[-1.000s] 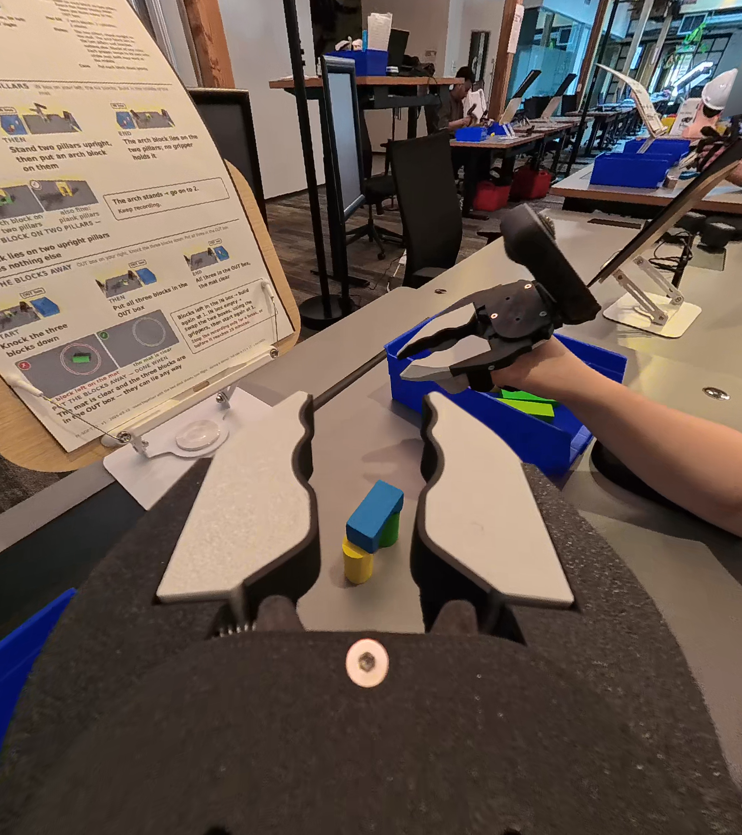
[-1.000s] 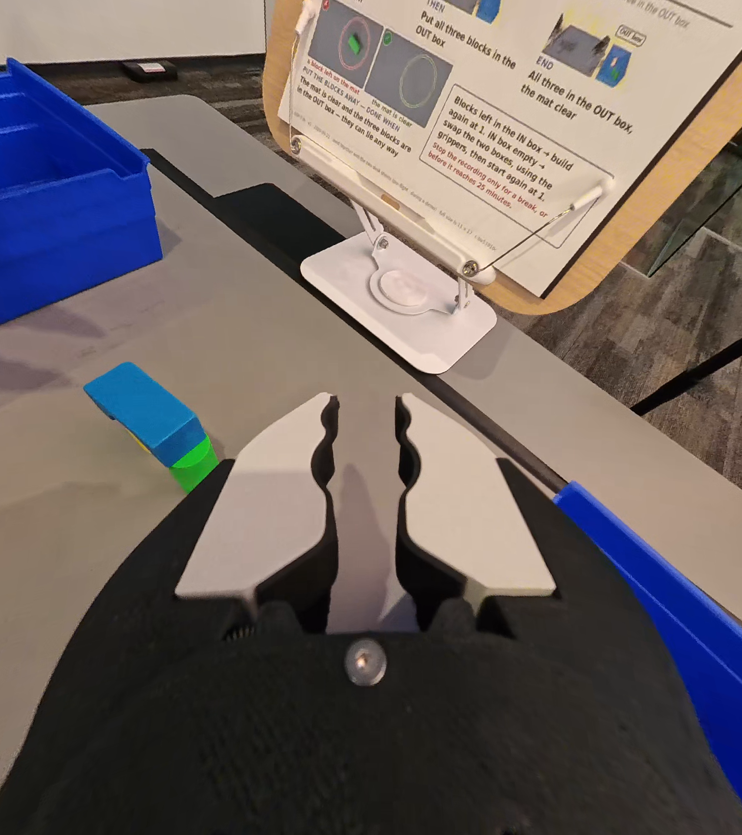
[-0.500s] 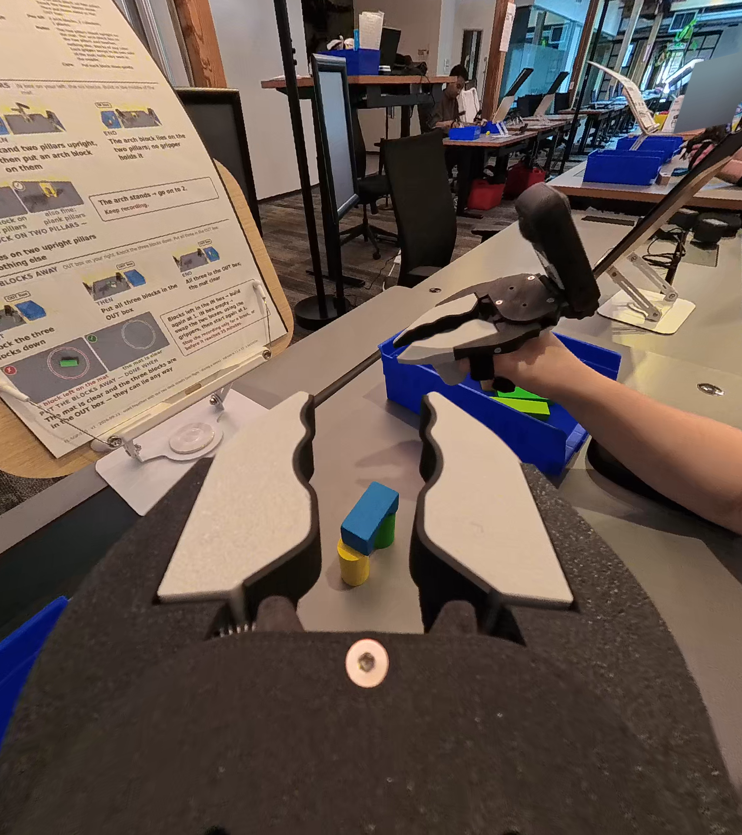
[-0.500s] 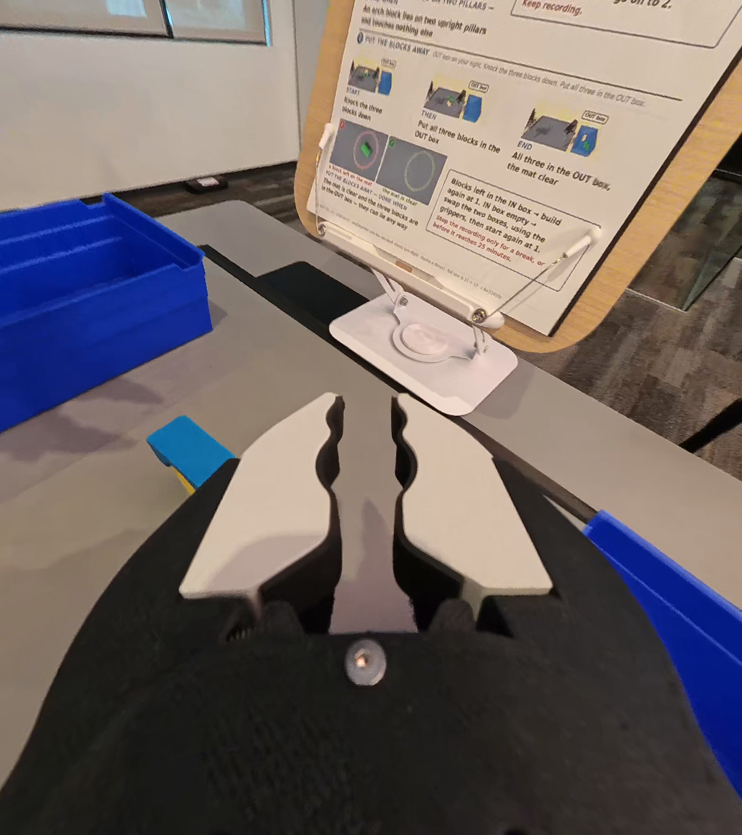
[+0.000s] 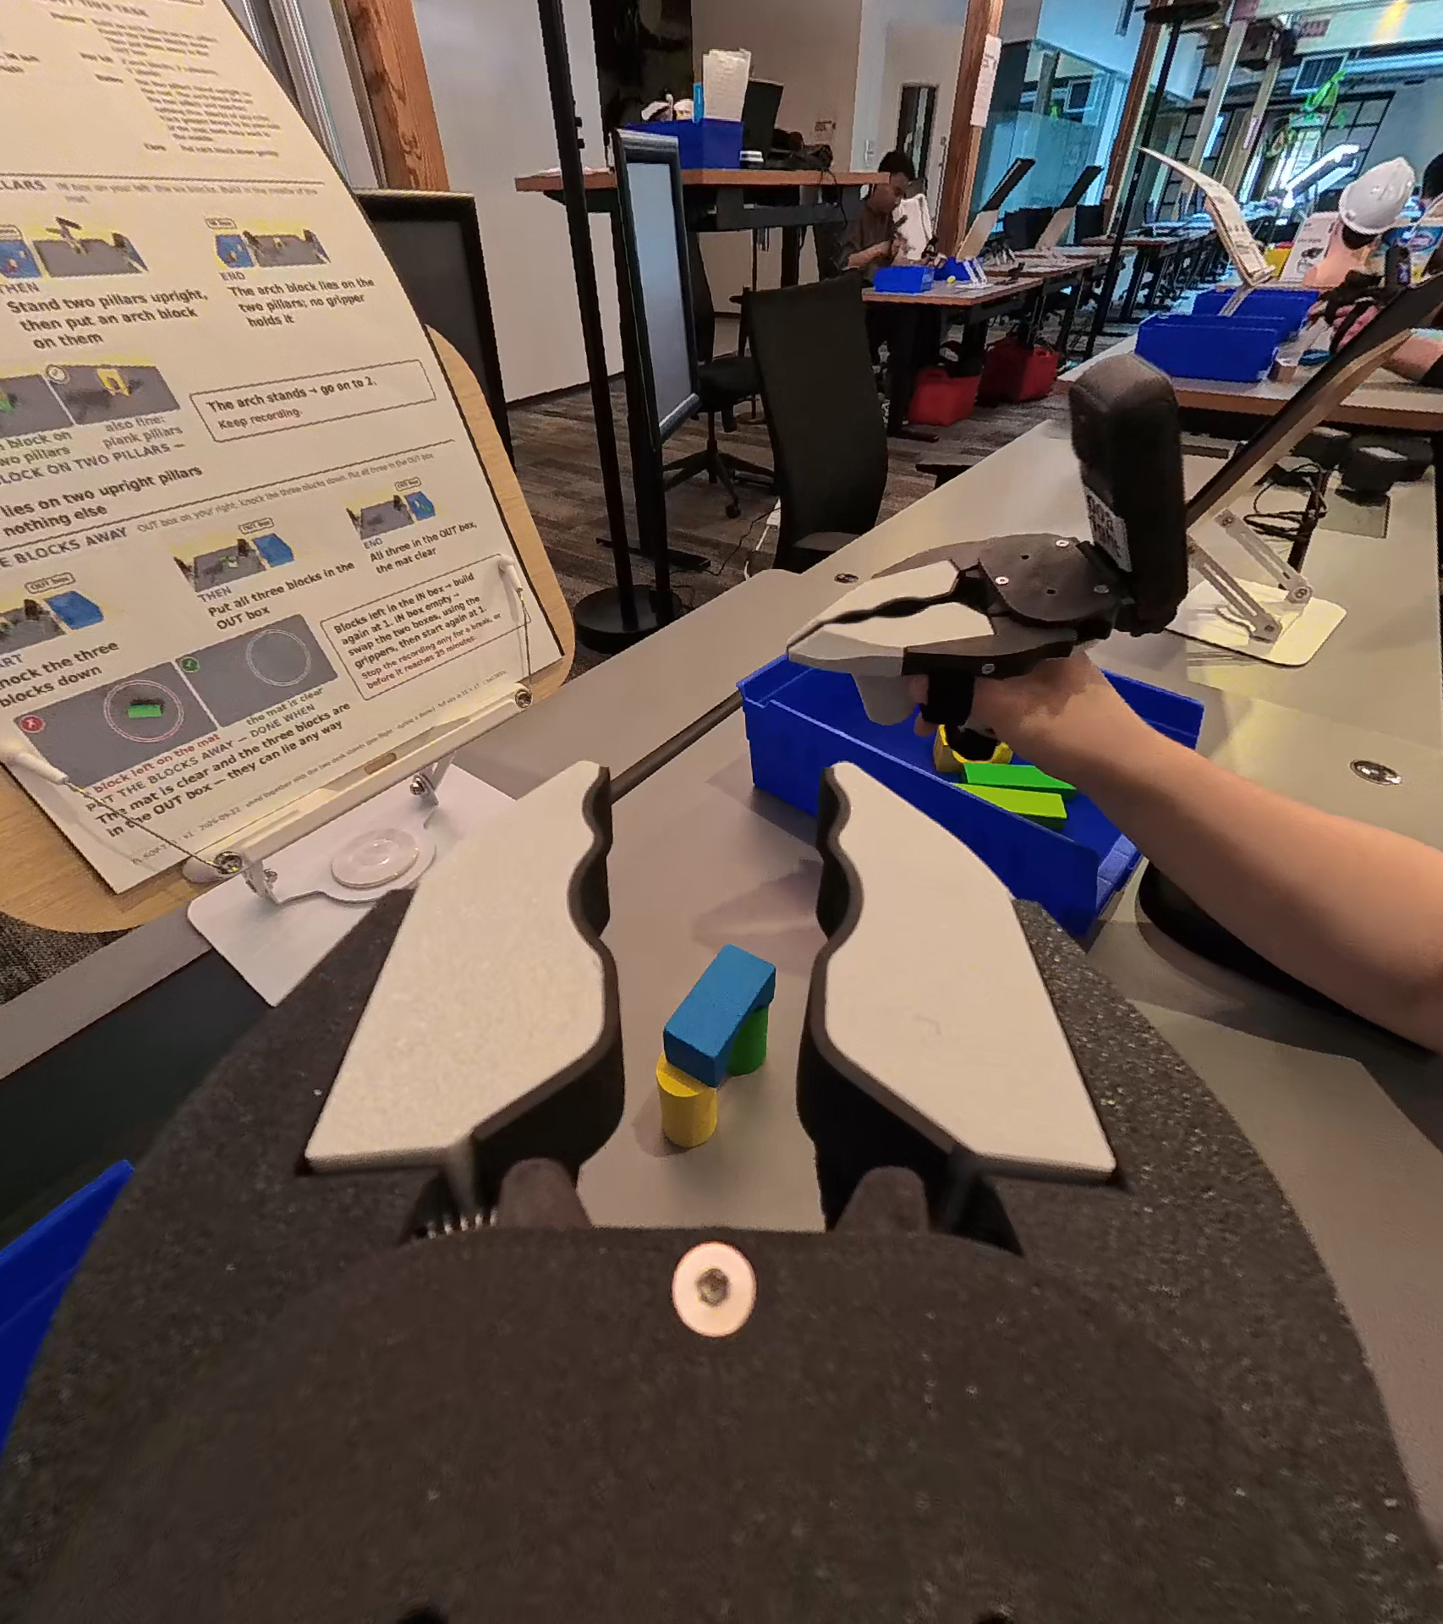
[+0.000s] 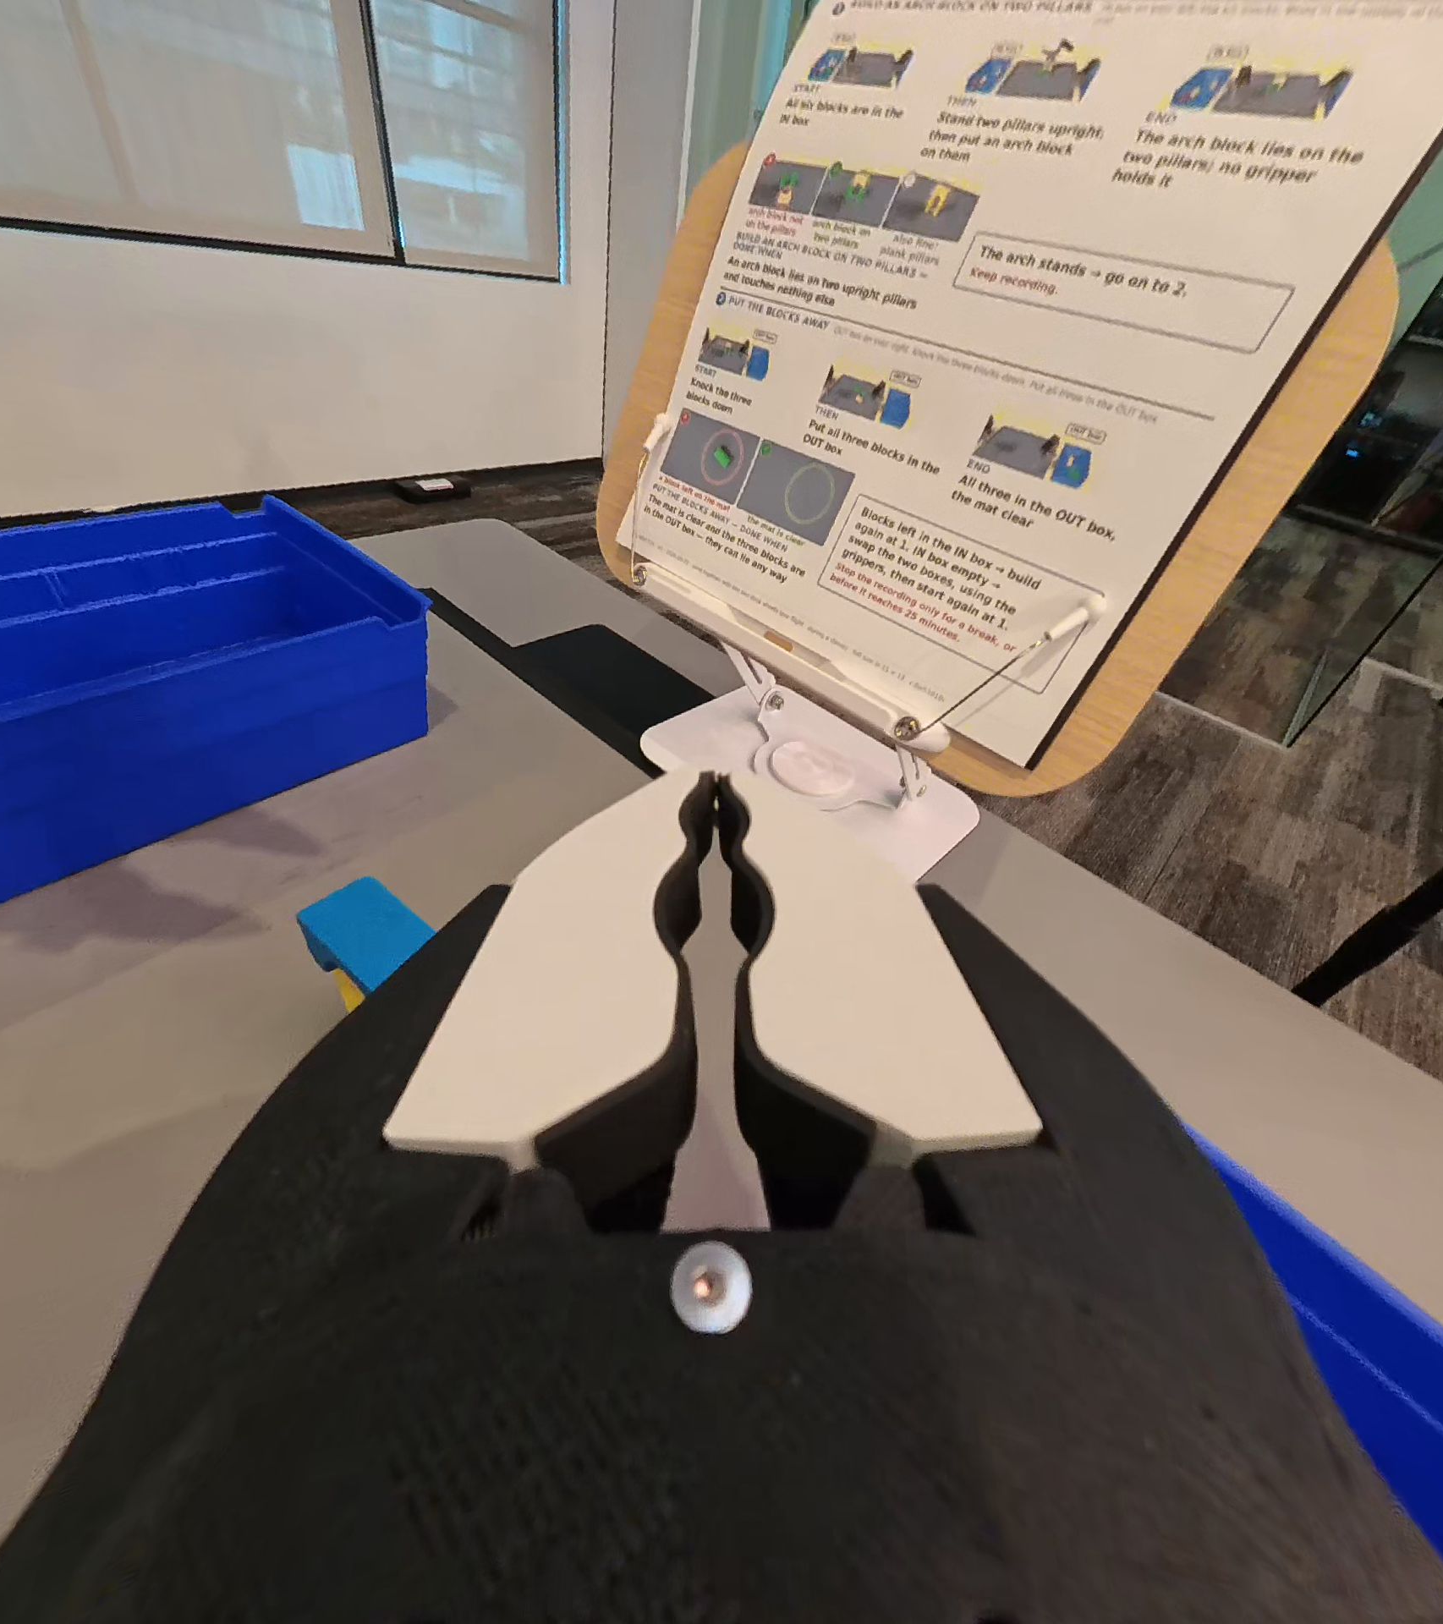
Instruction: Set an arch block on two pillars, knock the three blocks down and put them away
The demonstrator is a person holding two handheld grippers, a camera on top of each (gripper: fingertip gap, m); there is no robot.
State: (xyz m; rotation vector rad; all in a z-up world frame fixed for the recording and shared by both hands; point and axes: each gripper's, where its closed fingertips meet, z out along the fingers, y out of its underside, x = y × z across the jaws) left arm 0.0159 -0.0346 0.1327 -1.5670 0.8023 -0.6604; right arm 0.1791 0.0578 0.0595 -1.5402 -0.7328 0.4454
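The left wrist view looks forward and down along its own left tongs (image 5: 714,879), high above the worktop (image 5: 1280,1107), facing the right side. The right wrist view looks along the right tongs (image 6: 714,782), low and toward the left. Both share the instruction board (image 5: 173,457) and blue arch block (image 5: 718,1011).

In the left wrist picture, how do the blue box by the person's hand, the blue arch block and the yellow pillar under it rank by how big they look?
1. blue box, clearly largest, though it is farther away.
2. blue arch block.
3. yellow pillar, though the arch hides its top, so these two are close.
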